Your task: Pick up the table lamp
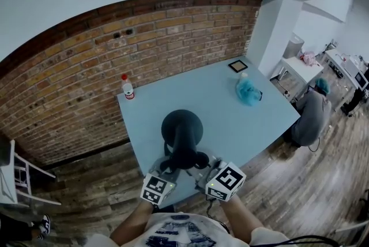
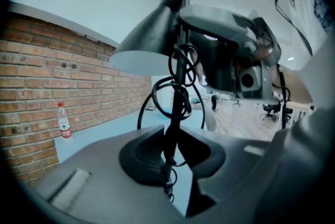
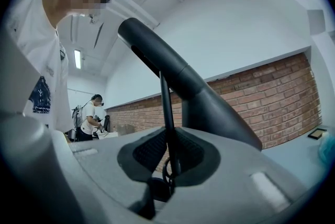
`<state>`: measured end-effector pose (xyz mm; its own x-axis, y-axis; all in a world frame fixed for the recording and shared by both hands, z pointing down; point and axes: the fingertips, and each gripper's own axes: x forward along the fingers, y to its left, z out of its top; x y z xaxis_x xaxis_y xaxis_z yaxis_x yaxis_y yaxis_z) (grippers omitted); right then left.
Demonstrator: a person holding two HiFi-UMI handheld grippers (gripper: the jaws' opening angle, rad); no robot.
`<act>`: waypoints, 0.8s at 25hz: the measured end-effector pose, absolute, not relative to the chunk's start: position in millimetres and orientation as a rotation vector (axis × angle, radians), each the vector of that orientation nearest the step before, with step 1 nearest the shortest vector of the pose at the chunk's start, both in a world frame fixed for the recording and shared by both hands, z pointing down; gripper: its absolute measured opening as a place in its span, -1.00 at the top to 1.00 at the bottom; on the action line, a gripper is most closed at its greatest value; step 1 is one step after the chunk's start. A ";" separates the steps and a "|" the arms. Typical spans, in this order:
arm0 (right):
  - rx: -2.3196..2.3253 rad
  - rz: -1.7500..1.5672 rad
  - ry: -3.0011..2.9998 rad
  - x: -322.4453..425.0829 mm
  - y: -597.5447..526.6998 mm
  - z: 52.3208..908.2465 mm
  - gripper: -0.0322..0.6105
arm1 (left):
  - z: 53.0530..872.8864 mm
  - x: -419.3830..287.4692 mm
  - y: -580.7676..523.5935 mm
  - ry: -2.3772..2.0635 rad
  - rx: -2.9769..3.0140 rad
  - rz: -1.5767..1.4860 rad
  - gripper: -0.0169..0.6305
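Table lamp (image 1: 181, 127): black. In the head view it sits at the lower centre of the frame, over the near edge of the table, and you look down on the round shade.
Lamp stem (image 2: 177, 87): thin and dark. It stands upright between both of your grippers, below the shade.
Cord (image 2: 157, 100): black, wound in loose loops round the stem, with a strand hanging down past the jaws.
Lamp base: I cannot see it in any view, so I cannot say if it rests on the table or hangs clear.
Left gripper (image 2: 170, 155): your jaws are clenched on the stem, with the dark pads pressing it from either side.
Right gripper (image 3: 168, 160): your jaws are clamped on the same stem from the opposite side. The shade rises toward the upper left of that view.
Marker cubes: the left cube (image 1: 157, 188) and the right cube (image 1: 229, 180) sit side by side at the bottom centre of the head view, just above your forearms.
Table (image 1: 259, 124): pale blue, filling the middle of the frame.
Bottle (image 1: 127, 88): clear with a red cap, upright at the table's far left corner.
Blue bundle (image 1: 248, 92): teal and crumpled, at the table's far right. What it is stays unclear to me.
Dark square (image 1: 237, 65): flat on the table, just beyond the bundle.
Brick wall (image 1: 86, 67): behind the table, across the upper left.
Seated person (image 1: 314, 113): at the table's right edge.
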<state>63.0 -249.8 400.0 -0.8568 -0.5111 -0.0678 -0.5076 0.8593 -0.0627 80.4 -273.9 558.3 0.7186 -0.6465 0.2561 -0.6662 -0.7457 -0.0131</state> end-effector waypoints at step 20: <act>-0.801 -0.072 2.965 62.0 -252.3 404.1 0.77 | 569.1 78.6 -277.6 -1.068 2.811 0.407 0.72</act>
<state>62.0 -252.3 404.1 -0.8619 -0.5042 -0.0547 -0.5009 0.8632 -0.0631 78.6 -277.6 569.1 0.7171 -0.6360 0.2853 -0.6647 -0.7471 0.0051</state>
